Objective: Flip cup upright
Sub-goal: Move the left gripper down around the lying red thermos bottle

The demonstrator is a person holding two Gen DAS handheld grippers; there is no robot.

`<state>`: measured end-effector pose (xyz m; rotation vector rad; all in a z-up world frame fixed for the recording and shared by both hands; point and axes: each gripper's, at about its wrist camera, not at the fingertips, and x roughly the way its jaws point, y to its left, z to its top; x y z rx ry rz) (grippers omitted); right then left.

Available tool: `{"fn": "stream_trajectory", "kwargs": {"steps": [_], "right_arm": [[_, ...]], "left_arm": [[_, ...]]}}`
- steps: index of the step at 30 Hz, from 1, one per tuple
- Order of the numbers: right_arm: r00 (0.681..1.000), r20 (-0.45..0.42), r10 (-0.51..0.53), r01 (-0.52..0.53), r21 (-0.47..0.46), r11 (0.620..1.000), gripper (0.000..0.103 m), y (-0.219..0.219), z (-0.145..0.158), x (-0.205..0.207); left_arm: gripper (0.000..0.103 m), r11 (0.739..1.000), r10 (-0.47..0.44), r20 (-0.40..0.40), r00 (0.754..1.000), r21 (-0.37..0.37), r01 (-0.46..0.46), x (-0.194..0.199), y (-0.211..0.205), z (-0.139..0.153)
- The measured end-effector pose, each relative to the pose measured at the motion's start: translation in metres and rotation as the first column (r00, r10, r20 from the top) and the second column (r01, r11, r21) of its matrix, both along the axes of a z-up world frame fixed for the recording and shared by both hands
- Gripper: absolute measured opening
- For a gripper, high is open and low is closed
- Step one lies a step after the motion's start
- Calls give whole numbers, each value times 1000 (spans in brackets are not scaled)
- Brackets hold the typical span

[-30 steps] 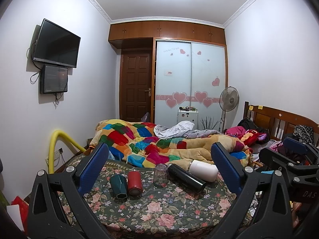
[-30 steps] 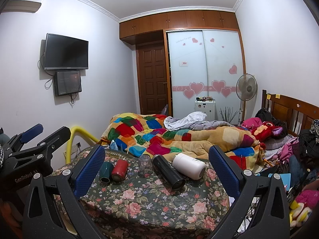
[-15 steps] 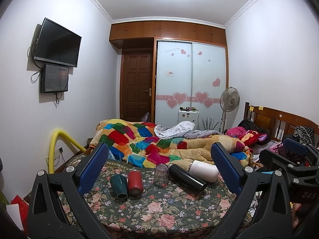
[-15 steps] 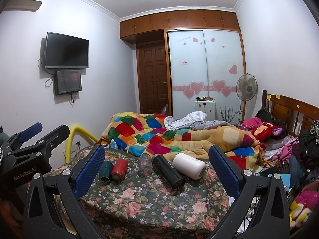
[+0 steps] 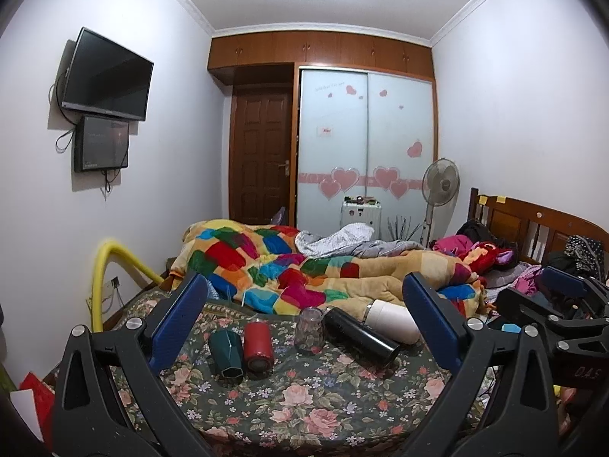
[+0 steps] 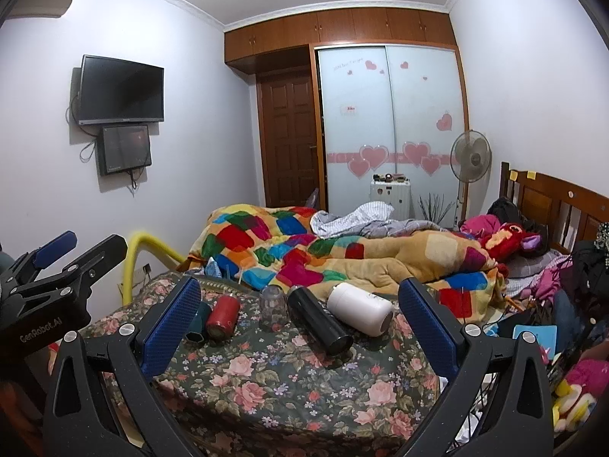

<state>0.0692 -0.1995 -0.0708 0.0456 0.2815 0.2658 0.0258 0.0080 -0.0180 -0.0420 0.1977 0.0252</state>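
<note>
Several cups sit on the floral bedspread [image 5: 304, 400]. A dark green faceted cup [image 5: 225, 351], a red cup [image 5: 258, 345], a black flask [image 5: 359, 336] and a white flask [image 5: 390, 320] lie on their sides. A clear glass cup [image 5: 309, 329] stands mouth down. The right wrist view shows them too: green cup [image 6: 199, 323], red cup [image 6: 223, 316], glass cup [image 6: 273, 307], black flask [image 6: 319, 325], white flask [image 6: 359, 308]. My left gripper [image 5: 304, 320] and right gripper [image 6: 298, 321] are open and empty, held back from the cups.
A colourful patchwork quilt [image 5: 304, 266] is heaped behind the cups. A yellow padded rail [image 5: 102, 285] stands left of the bed. Clothes and toys [image 6: 552, 285] pile at the right by the wooden headboard [image 6: 552, 198]. The other gripper shows at each view's edge.
Both views have drifted only slightly. The cups have not moved and both grippers stay open.
</note>
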Motion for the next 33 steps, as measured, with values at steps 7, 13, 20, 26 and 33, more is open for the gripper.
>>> {"fn": "stream_trajectory", "kwargs": {"steps": [7, 13, 20, 26, 33], "right_arm": [[997, -75, -17, 16, -16, 1000, 103, -2, -17, 30], [985, -163, -48, 43, -30, 999, 103, -8, -37, 61], [962, -261, -77, 75, -20, 997, 103, -15, -62, 96], [942, -321, -95, 94, -19, 995, 103, -19, -78, 117], [927, -363, -100, 105, -7, 994, 103, -22, -90, 134]], "left_arm": [[103, 997, 53, -147, 988, -43, -60, 57, 26, -41], [103, 994, 89, -363, 927, -34, -108, 134, 54, -101], [94, 997, 21, -557, 830, -52, -61, 220, 76, -165], [80, 996, -48, -686, 726, -88, -17, 280, 80, -201], [75, 992, -77, -761, 644, -126, -30, 316, 85, -221]]}}
